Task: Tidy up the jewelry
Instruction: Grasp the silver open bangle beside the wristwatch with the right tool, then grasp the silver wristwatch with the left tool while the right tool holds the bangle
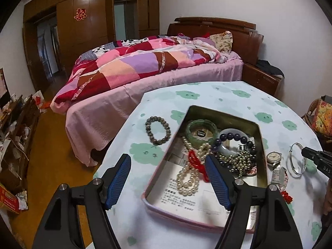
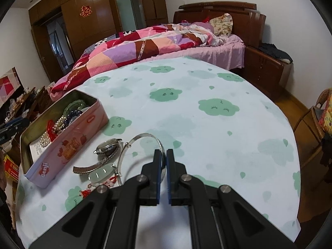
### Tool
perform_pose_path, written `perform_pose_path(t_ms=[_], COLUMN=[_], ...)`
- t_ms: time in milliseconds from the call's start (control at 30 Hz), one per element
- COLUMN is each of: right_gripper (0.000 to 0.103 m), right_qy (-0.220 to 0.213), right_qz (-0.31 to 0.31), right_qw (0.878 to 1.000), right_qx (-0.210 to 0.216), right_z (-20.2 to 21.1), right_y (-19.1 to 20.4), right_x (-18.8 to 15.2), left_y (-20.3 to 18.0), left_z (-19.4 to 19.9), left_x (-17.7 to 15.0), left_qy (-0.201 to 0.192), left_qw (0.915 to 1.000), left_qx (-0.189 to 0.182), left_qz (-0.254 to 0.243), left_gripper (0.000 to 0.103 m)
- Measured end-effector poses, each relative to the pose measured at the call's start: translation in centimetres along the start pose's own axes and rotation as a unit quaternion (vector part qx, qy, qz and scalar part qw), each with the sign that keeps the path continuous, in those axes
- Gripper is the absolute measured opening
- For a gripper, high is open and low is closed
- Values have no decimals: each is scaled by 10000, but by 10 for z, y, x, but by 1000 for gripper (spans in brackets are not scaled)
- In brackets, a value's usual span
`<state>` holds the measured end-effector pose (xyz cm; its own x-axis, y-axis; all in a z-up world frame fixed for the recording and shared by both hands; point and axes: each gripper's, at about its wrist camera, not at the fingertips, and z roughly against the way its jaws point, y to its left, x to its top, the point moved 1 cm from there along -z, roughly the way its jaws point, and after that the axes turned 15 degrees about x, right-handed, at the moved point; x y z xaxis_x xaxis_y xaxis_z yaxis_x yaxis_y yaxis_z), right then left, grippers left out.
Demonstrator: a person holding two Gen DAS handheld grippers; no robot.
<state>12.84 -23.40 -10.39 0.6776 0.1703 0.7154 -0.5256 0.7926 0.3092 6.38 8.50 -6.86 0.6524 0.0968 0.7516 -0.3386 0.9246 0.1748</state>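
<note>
A pink tin box (image 1: 166,213) (image 2: 68,145) on the round table holds a green bangle (image 1: 200,131), a pearl string (image 1: 187,181), dark bead bracelets (image 1: 238,139) and a red cord (image 1: 197,162). My left gripper (image 1: 169,164) is open above the box's near end. A brown bead bracelet (image 1: 158,130) lies left of the box. A wristwatch (image 1: 274,158) (image 2: 109,147), a jade pendant (image 2: 101,174) and a silver bangle (image 1: 296,159) (image 2: 143,140) lie right of it. My right gripper (image 2: 164,155) is shut on the silver bangle's rim.
The table wears a pale cloth (image 2: 207,114) with green cloud prints. A bed (image 1: 145,66) with a patchwork quilt stands behind it. Cluttered shelves (image 1: 14,128) are at the left, a wicker chair (image 2: 319,112) at the right.
</note>
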Motion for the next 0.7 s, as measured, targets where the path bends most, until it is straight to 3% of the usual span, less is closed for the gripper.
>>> perform_pose_path(t_ms=[167, 367, 700], right_gripper=[6, 6, 6], right_qy=[-8, 20, 5], right_qz=[32, -41, -45], right_qw=[10000, 9999, 10000], right_qx=[-60, -131, -44], right_z=[1, 7, 9], right_y=[2, -9, -12], right_x=[0, -4, -5], left_y=[-32, -99, -163], left_z=[15, 35, 28], left_x=[10, 12, 4], left_qy=[-181, -374, -285], left_qw=[9990, 9905, 9797], left_qx=[-237, -772, -888], left_qz=[-330, -1074, -1777], left_gripper=[74, 74, 70])
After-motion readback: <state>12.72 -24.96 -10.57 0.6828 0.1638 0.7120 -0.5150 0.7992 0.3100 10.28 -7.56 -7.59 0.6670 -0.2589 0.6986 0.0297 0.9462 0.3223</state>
